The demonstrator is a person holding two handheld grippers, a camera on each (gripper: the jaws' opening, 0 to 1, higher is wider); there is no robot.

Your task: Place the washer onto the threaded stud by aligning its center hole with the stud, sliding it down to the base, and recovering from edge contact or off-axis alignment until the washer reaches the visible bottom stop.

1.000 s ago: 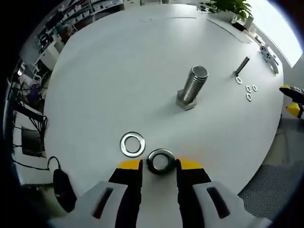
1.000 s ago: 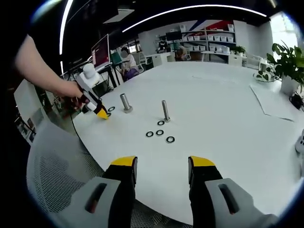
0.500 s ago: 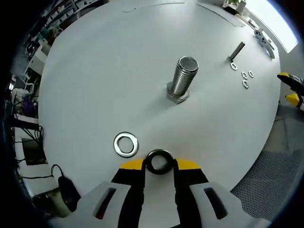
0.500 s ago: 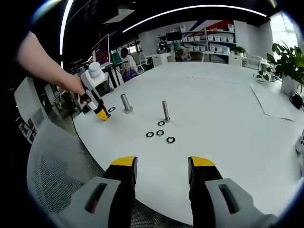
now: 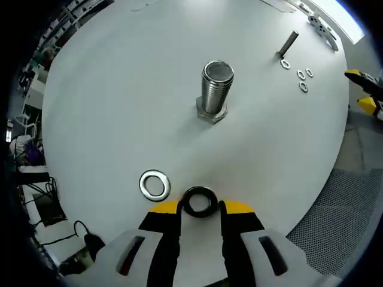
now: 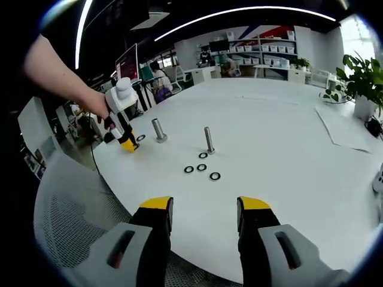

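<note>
Since a second ago my left claw (image 5: 199, 206) has closed in: the dark washer (image 5: 199, 201) that lay between spread tips is now pinched between the yellow tips, and the jaws stand narrower than before. The view from this claw has also tipped to look more steeply down on the white counter (image 5: 119, 107), so the big threaded stud (image 5: 214, 89) sits higher and more end-on ahead of me than it did. In the right gripper view my hand (image 6: 90, 106) and the left claw (image 6: 127, 145) stand more upright at the counter's edge than a second ago.

I can read no brand, label or writing on any of these things.

The washer I grip is right at my left tips, at the counter's near edge. A second, bright washer (image 5: 154, 185) lies flat just to the left of those tips, apart from them. The threaded stud stands upright on its hex base, well ahead of the left claw and slightly to the right. Farther off to the right stands a thin stud (image 5: 288, 43) with three small washers (image 5: 304, 81) beside it.

My right claw (image 6: 202, 218) hangs with its jaws spread and nothing between them, over the counter's near edge. Ahead of it lie the three small washers (image 6: 201, 169), then the thin stud (image 6: 208, 140), and to the left the threaded stud (image 6: 158, 129), close by my left claw.
</note>
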